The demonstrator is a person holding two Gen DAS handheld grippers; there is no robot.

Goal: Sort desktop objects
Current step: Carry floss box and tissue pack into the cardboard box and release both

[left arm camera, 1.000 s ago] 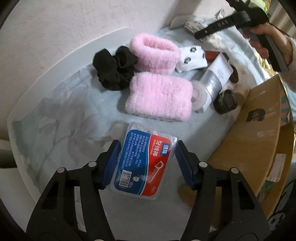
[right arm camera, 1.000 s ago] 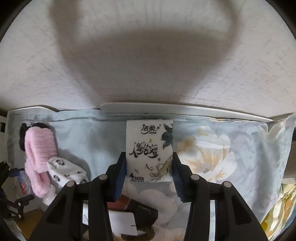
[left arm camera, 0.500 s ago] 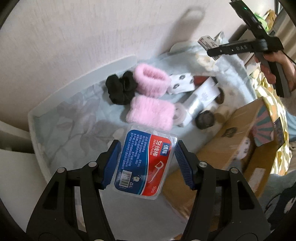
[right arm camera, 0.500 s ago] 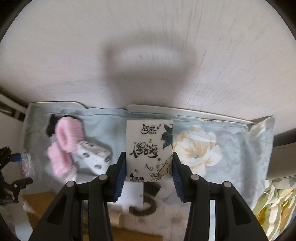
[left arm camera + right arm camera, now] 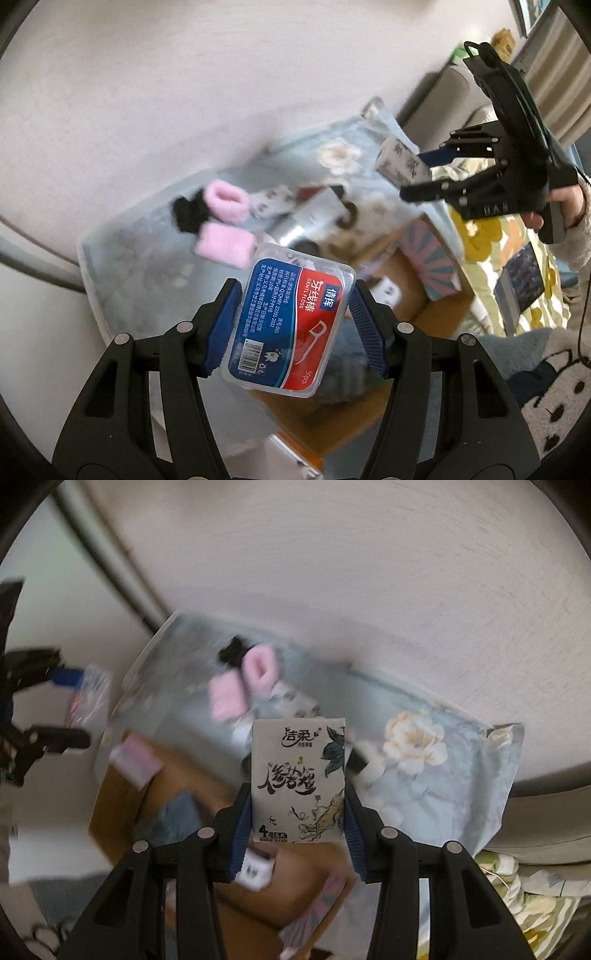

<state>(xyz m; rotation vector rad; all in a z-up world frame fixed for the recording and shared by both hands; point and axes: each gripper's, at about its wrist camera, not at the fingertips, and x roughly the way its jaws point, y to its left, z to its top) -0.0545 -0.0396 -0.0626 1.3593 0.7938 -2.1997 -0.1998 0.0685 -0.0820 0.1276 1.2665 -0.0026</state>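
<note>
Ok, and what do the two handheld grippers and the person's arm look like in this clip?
Both are black plastic linkage frames with silver pivot screws and ribbed blue pads. The left gripper fills its own view. The right gripper shows pale lettering on its body, a pistol-style handle and a thin black cable looping from the top. The hand on that handle comes out of a fuzzy, light-coloured sleeve.
</note>
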